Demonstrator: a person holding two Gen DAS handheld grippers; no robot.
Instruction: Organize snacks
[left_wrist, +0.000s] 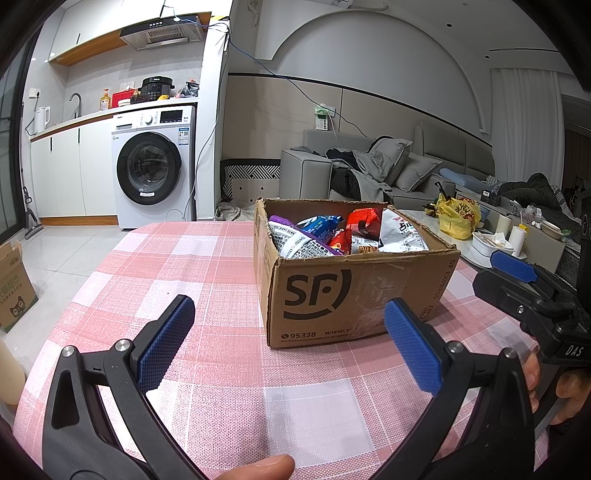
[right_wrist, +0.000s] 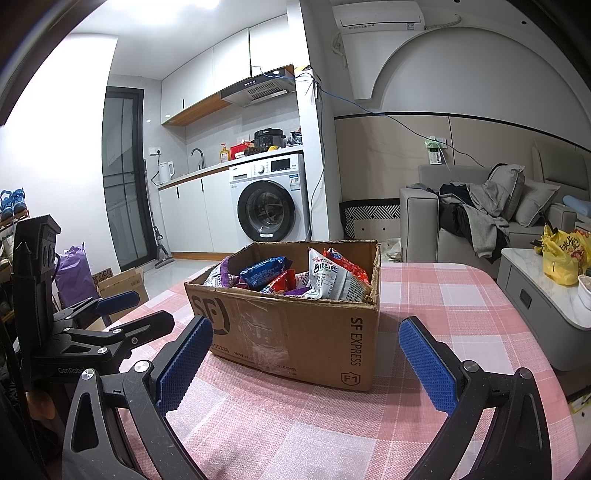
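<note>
On the pink plaid tablecloth (left_wrist: 192, 266) sits an open cardboard box (left_wrist: 351, 291) w/ SF logo, snack packets piled inside: blue packet (right_wrist: 264, 271), red packet (left_wrist: 365, 218), white-and-black packets (left_wrist: 402, 232), purple one (left_wrist: 284, 225) at the left edge; left gripper (left_wrist: 288, 339) hangs low over the cloth just in front of the box, jaws spread wide, nothing btwn the blue pads (left_wrist: 166, 343); right gripper (right_wrist: 304, 363) likewise wide open & empty, facing the box's near corner, pads either side of it but not touching; in the left view the right gripper shows at far right, beside the box; washing machine (right_wrist: 271, 203) & sofa (left_wrist: 388, 166) in the bkgd; yellow bag (left_wrist: 458, 216) on a side table.
</note>
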